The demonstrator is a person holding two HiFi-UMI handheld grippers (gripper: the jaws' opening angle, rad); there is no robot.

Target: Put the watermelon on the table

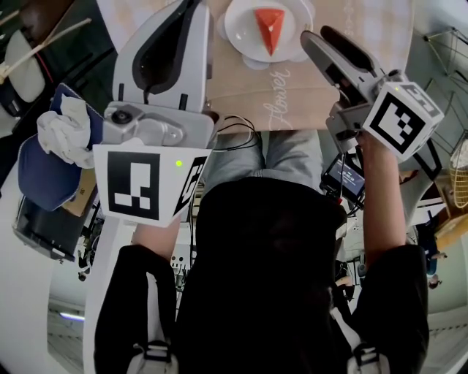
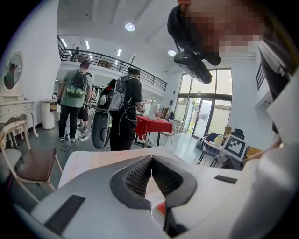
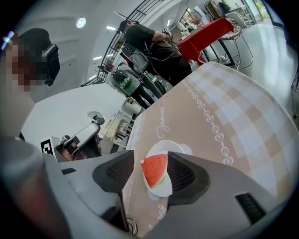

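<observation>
Your left gripper (image 2: 152,158): pads closed tip to tip, nothing between them. Your right gripper (image 3: 151,153): jaws wide apart, holding nothing, near the plate (image 1: 240,38). Count: two grippers, one plate, one watermelon (image 1: 269,28) wedge. It lies on the plate, on the desk (image 1: 241,95). Long axis runs toward you: point nearest you, broad end away.

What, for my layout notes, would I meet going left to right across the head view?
The white cloth → left gripper → watermelon slice on its white plate → right gripper.
</observation>
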